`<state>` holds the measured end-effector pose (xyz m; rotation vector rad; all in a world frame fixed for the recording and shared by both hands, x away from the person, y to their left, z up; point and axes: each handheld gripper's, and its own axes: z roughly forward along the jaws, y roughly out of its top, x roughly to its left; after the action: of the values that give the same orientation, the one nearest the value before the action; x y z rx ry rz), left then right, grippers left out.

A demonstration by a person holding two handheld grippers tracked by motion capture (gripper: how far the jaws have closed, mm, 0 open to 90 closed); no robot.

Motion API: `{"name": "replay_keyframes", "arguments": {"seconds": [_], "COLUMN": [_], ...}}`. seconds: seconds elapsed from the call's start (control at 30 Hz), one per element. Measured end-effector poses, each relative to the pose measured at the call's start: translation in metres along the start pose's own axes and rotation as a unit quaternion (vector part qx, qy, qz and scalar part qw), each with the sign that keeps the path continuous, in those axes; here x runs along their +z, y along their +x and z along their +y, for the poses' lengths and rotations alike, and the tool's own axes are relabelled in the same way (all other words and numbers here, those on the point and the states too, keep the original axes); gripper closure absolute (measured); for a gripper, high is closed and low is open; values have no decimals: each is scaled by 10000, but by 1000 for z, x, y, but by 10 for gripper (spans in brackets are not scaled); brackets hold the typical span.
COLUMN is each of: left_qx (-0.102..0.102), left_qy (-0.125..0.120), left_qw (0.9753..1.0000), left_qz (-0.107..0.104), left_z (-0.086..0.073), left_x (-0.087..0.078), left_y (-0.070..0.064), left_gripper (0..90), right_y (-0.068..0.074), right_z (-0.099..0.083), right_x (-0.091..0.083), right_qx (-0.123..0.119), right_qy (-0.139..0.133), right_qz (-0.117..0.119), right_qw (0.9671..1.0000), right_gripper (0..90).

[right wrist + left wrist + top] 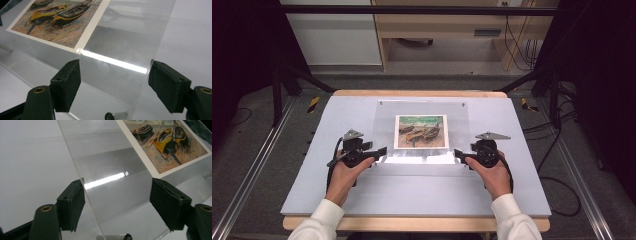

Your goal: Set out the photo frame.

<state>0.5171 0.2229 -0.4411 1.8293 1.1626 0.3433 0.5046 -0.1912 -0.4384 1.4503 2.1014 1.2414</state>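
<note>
Clear acrylic sheet [422,132] over a boat print [421,131], lying at centre of the surface [312,190], long axis 9 to 3 o'clock. Left gripper [379,151] at its near-left corner, right gripper [458,154] at near-right, about equally close. Both sets of jaws spread, straddling the sheet's edges, gripping nothing. Likely next: closing on both corners.

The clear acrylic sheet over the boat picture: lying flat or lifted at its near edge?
Lifted. The acrylic sheet tilts above the boat picture; a metal peg shows beneath its near edge.
</note>
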Motion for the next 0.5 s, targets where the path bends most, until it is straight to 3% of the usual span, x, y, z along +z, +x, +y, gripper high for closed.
{"name": "replay_keyframes", "arguments": {"seconds": [0.5], "left_qx": [150], "left_qy": [-18], "left_qw": [9998], "left_qz": [123], "left_z": [-3], "left_x": [-9], "left_y": [-8], "left_gripper": [338], "right_y": [7], "right_z": [-8], "right_x": [-10], "right_qx": [-314], "right_qy": [-102], "right_qz": [-145], "right_qw": [9994], "right_gripper": [306]}}
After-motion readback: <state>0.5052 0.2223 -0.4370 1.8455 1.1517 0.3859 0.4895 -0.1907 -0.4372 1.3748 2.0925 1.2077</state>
